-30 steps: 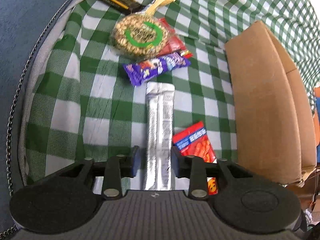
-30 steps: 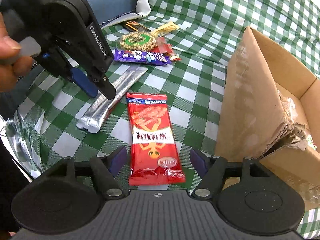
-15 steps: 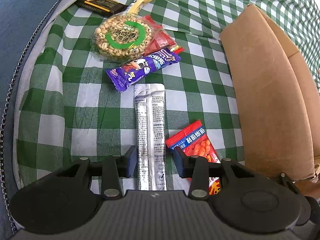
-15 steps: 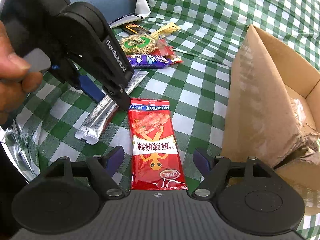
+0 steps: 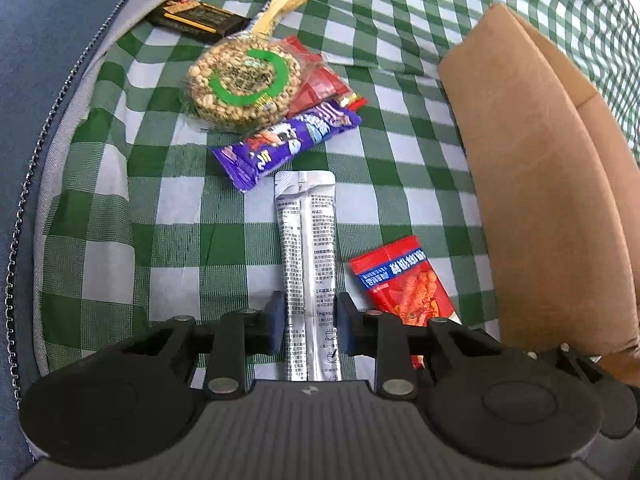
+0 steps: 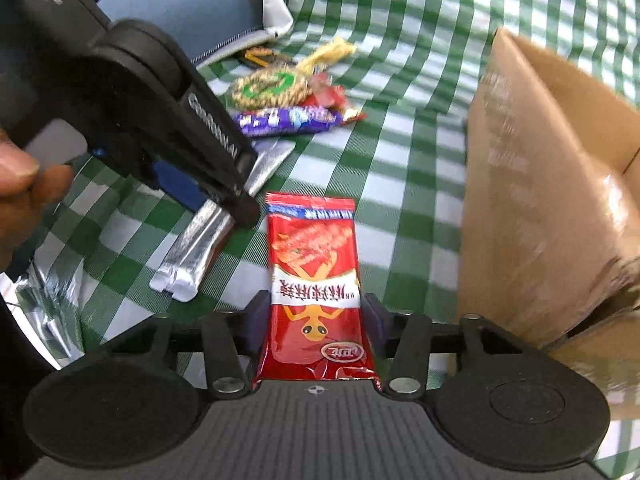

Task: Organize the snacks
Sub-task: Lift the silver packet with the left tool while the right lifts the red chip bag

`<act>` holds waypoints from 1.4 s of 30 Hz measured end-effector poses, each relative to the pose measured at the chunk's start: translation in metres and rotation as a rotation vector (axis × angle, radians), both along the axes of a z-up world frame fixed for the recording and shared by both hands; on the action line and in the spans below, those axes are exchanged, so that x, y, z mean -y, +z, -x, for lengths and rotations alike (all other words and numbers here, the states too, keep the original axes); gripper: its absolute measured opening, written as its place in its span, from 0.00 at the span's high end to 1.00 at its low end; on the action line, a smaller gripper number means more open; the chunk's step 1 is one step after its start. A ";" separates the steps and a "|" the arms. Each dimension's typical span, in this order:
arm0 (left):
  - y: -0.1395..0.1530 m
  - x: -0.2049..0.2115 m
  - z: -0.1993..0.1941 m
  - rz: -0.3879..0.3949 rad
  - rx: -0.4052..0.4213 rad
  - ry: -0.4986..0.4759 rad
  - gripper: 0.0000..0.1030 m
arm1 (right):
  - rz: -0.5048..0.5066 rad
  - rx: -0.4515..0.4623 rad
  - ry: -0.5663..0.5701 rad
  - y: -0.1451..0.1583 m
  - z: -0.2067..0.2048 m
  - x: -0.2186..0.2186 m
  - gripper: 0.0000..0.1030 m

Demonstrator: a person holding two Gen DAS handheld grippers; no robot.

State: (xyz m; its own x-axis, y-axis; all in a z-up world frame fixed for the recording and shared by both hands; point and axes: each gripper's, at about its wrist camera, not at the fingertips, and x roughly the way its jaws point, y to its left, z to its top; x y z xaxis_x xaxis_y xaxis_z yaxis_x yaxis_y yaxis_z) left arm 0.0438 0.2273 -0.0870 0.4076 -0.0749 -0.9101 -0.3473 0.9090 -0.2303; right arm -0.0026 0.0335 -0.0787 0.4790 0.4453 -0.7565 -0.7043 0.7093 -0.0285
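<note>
Your left gripper (image 5: 309, 322) has just been closing onto the silver sachet (image 5: 307, 248) at lower centre; your right gripper (image 6: 316, 326) likewise pinches the red snack packet (image 6: 314, 280).

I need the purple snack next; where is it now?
In the left wrist view the purple snack bar lies on the checked cloth, between the round peanut cake and the silver sachet.

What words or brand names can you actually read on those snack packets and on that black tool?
"GenRobot.AI", partly blurred: side of the black left gripper.
White Chinese characters on a blue strip: red snack packet; too blurred to quote.
Upside-down white band and oval logo: same red snack packet, unreadable.
Dense black print: silver foil sachet, too small.
Green ring label: round puffed-grain cake, unreadable.
Purple wrapper bar: lettering unreadable.
</note>
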 end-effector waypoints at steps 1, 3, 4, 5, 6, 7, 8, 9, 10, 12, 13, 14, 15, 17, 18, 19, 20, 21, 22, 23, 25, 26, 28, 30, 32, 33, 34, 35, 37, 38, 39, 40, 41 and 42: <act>0.002 -0.002 0.001 -0.005 0.011 0.010 0.75 | -0.005 0.011 -0.003 0.002 0.001 0.001 0.54; 0.005 -0.005 0.003 -0.006 0.025 0.028 0.84 | -0.009 0.040 -0.015 0.005 0.003 0.002 0.58; 0.005 -0.006 0.003 -0.006 0.025 0.035 0.91 | -0.006 0.051 -0.018 0.006 0.003 0.002 0.69; 0.005 -0.007 0.004 -0.003 0.023 0.041 0.91 | 0.002 0.062 -0.025 0.006 0.003 0.002 0.84; 0.005 -0.007 0.004 -0.003 0.019 0.042 0.90 | 0.008 0.069 -0.033 0.005 0.003 0.002 0.83; 0.004 -0.007 0.004 -0.005 0.015 0.043 0.89 | 0.015 0.063 -0.039 0.003 0.001 0.002 0.83; 0.004 -0.008 0.004 -0.007 0.010 0.047 0.88 | 0.022 0.048 -0.045 0.001 -0.001 0.002 0.83; 0.004 -0.009 0.004 -0.008 0.009 0.054 0.85 | 0.023 0.033 -0.054 -0.001 -0.004 0.002 0.82; 0.003 -0.011 0.004 -0.003 0.008 0.062 0.84 | 0.020 0.021 -0.066 -0.002 -0.006 0.003 0.78; 0.003 -0.013 0.005 0.004 0.009 0.070 0.72 | -0.011 -0.003 -0.080 -0.001 -0.009 0.005 0.50; 0.003 -0.012 0.004 0.000 0.009 0.070 0.72 | -0.031 -0.010 -0.077 0.000 -0.010 0.006 0.48; 0.003 -0.010 0.004 -0.002 0.009 0.068 0.71 | -0.044 -0.010 -0.073 0.002 -0.011 0.005 0.45; 0.004 -0.009 0.003 -0.002 0.011 0.065 0.69 | -0.054 -0.001 -0.064 0.003 -0.011 0.004 0.42; 0.004 -0.005 0.002 -0.011 0.013 0.055 0.64 | -0.057 0.022 -0.051 0.003 -0.011 0.000 0.38; 0.004 -0.003 0.001 -0.018 0.012 0.048 0.63 | -0.054 0.031 -0.045 0.003 -0.012 -0.002 0.35; 0.004 -0.002 0.000 -0.024 0.011 0.042 0.63 | -0.048 0.038 -0.041 0.001 -0.014 -0.005 0.34; 0.004 -0.001 -0.002 -0.029 0.009 0.037 0.63 | -0.041 0.039 -0.038 0.000 -0.016 -0.007 0.33; 0.004 -0.001 -0.002 -0.032 0.008 0.034 0.63 | -0.032 0.036 -0.037 -0.002 -0.018 -0.010 0.33; 0.004 -0.001 -0.002 -0.034 0.009 0.031 0.63 | -0.023 0.025 -0.036 -0.005 -0.022 -0.012 0.33; 0.004 -0.001 -0.003 -0.036 0.009 0.029 0.63 | -0.018 0.008 -0.038 -0.008 -0.025 -0.012 0.33; 0.004 -0.002 -0.004 -0.040 0.007 0.027 0.63 | -0.012 -0.019 -0.057 -0.012 -0.029 -0.014 0.35; 0.003 -0.002 -0.004 -0.041 0.007 0.025 0.63 | -0.007 -0.011 -0.060 -0.013 -0.029 -0.015 0.36; 0.003 -0.002 -0.005 -0.045 0.003 0.018 0.63 | 0.003 0.015 -0.070 -0.012 -0.028 -0.016 0.53; 0.002 0.000 -0.006 -0.057 0.000 0.007 0.63 | -0.012 0.016 -0.071 -0.010 -0.029 -0.014 0.74; 0.002 0.004 -0.007 -0.073 -0.002 -0.005 0.63 | -0.023 0.025 -0.058 -0.009 -0.027 -0.014 0.88; 0.001 0.005 -0.007 -0.078 -0.003 -0.011 0.63 | -0.014 0.040 -0.049 -0.008 -0.025 -0.015 0.96; 0.001 0.006 -0.007 -0.083 -0.003 -0.016 0.63 | -0.009 0.053 -0.042 -0.008 -0.023 -0.014 0.96; 0.001 0.007 -0.007 -0.087 -0.003 -0.020 0.63 | -0.008 0.056 -0.039 -0.008 -0.022 -0.014 0.97; 0.001 0.006 -0.006 -0.087 0.000 -0.018 0.63 | -0.020 0.060 -0.039 -0.006 -0.021 -0.012 0.98; 0.002 0.005 -0.005 -0.086 0.002 -0.010 0.63 | -0.023 0.071 -0.039 -0.004 -0.019 -0.012 0.99; 0.002 0.003 -0.004 -0.085 0.005 -0.001 0.63 | -0.027 0.081 -0.037 -0.002 -0.018 -0.011 0.99; 0.003 0.000 -0.003 -0.081 0.009 0.009 0.63 | -0.032 0.086 -0.033 0.000 -0.016 -0.011 0.99; 0.004 -0.003 -0.002 -0.071 0.013 0.022 0.63 | -0.036 0.088 -0.025 0.001 -0.013 -0.011 0.99; 0.004 -0.005 -0.001 -0.063 0.016 0.031 0.63 | -0.038 0.087 -0.008 0.002 -0.010 -0.012 0.99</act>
State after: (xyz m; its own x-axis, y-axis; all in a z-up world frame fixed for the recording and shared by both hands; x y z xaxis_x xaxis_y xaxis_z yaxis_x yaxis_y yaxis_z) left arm 0.0449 0.2322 -0.0829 0.4235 -0.0044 -0.9059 -0.3723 0.9108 -0.1785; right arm 0.0071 0.0460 -0.0767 0.5459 0.4686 -0.6945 -0.6946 0.7167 -0.0625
